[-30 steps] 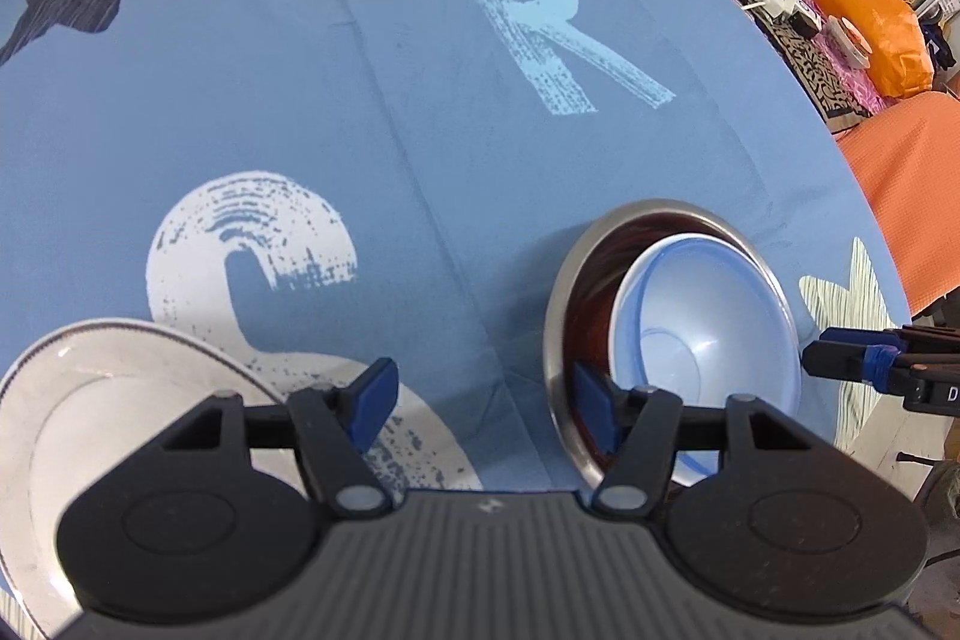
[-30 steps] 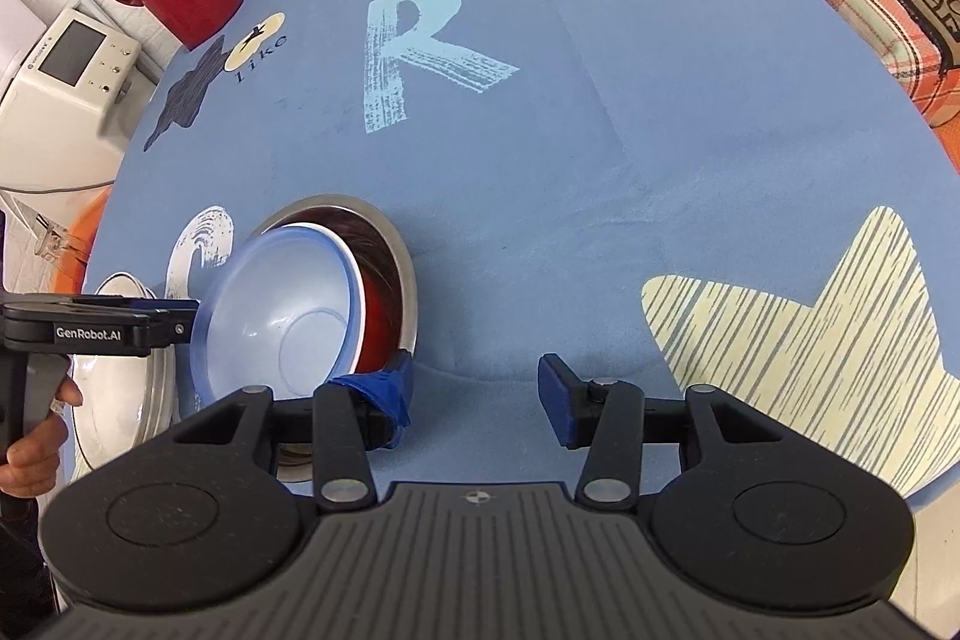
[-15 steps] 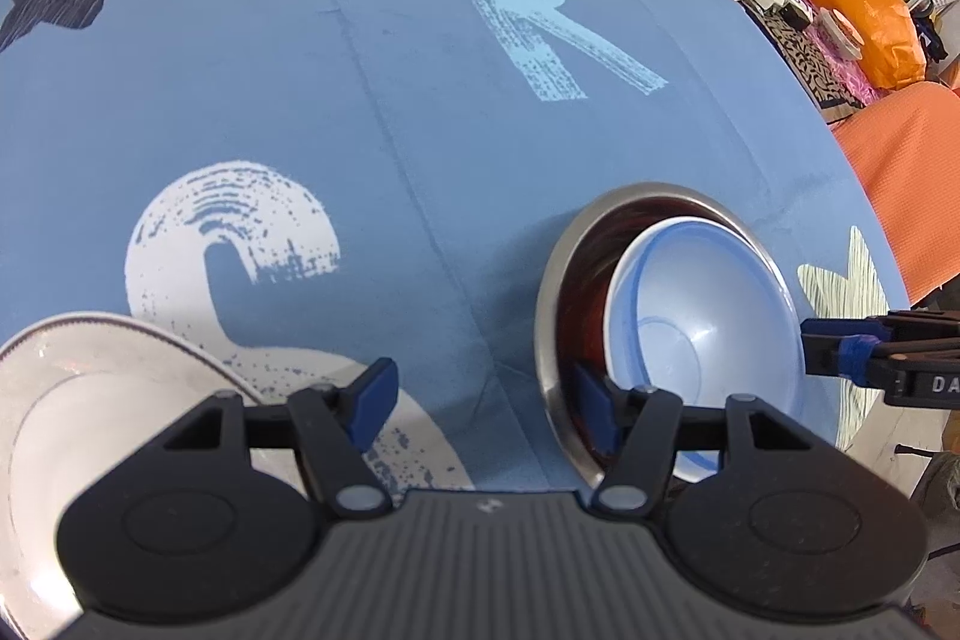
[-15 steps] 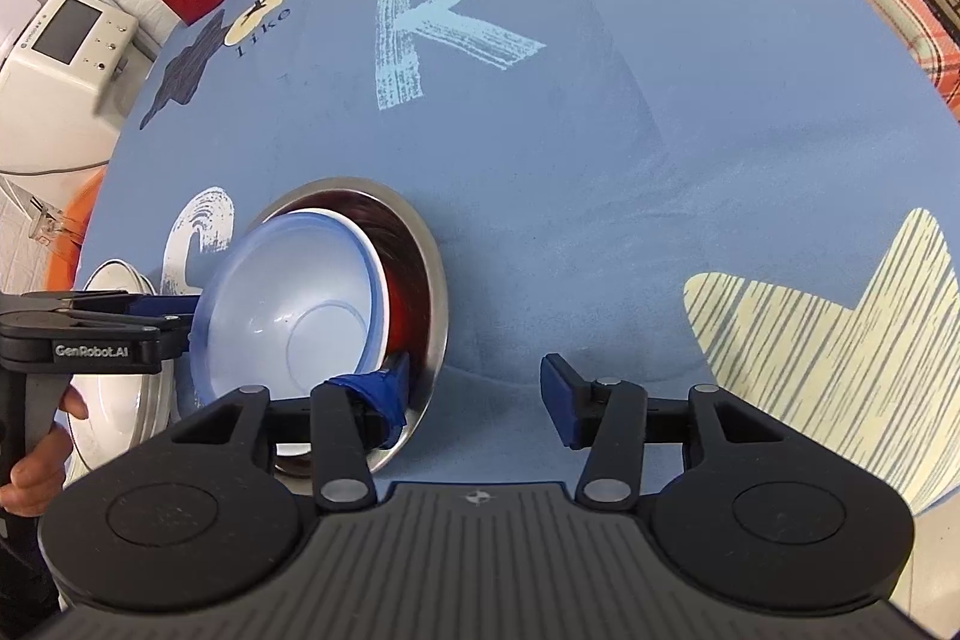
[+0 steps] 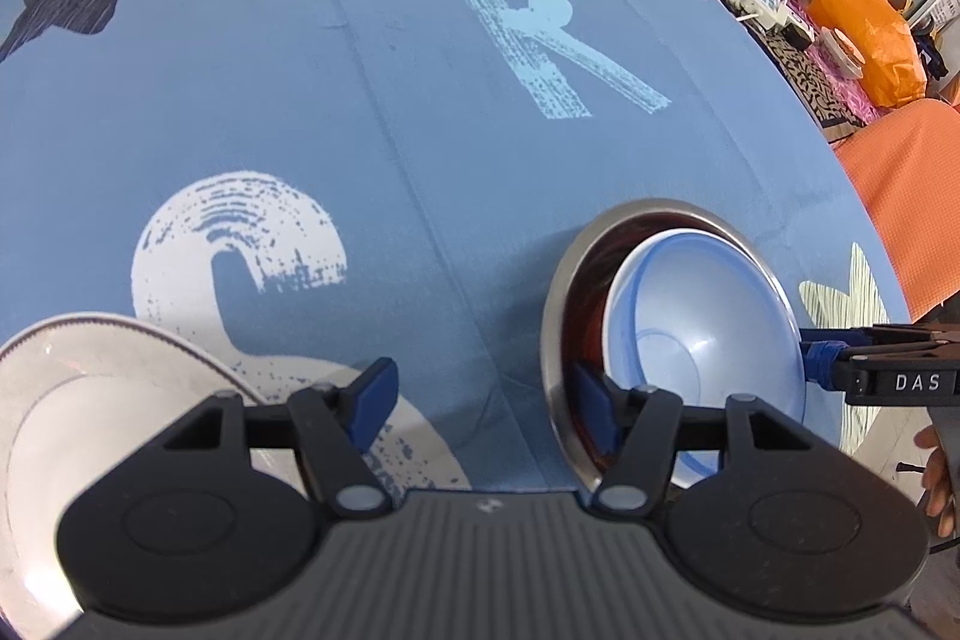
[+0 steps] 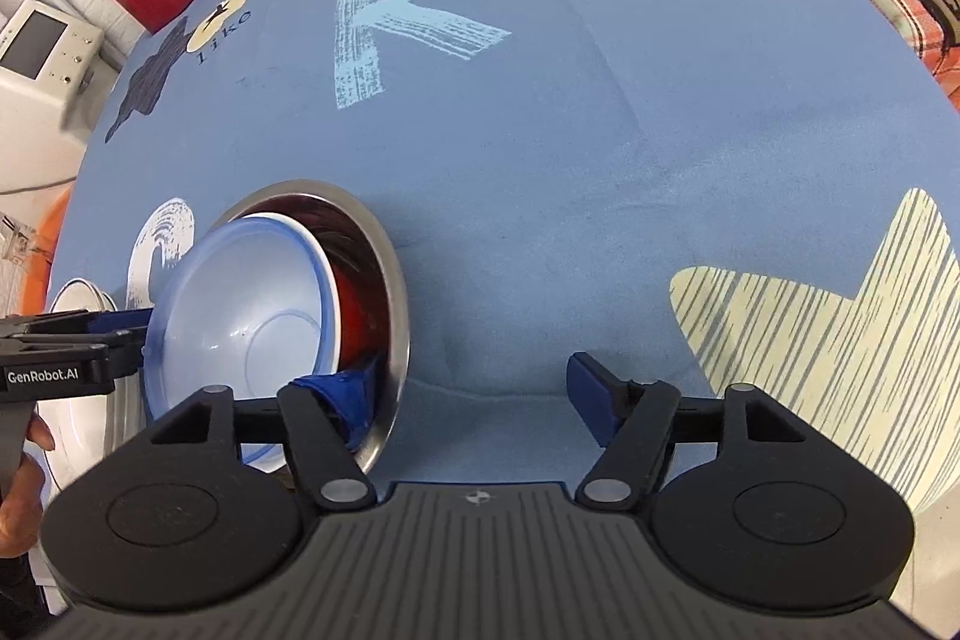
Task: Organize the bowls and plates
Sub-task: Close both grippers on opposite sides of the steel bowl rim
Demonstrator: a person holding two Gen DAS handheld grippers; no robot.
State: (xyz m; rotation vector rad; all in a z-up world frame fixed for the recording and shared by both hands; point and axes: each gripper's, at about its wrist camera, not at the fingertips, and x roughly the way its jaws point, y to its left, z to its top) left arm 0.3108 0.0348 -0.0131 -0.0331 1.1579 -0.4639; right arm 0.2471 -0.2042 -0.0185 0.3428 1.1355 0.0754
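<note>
Steel bowl (image 5: 561, 316) is sitting on the bench (image 5: 390, 130), nesting a red bowl (image 6: 354, 316) and a tilted blue bowl (image 5: 708, 328). Left gripper (image 5: 486, 394) and right gripper (image 6: 474, 388) are flanking the stack, jaws wide, gripping nothing. Judgement: seat the blue bowl level. Legible: "GenRobot.AI", "DAS", "like", "R".

Both wrist cameras look down, close over the blue tablecloth (image 5: 360, 130); they share the stacked bowls (image 6: 252, 316) from opposite sides.
</note>
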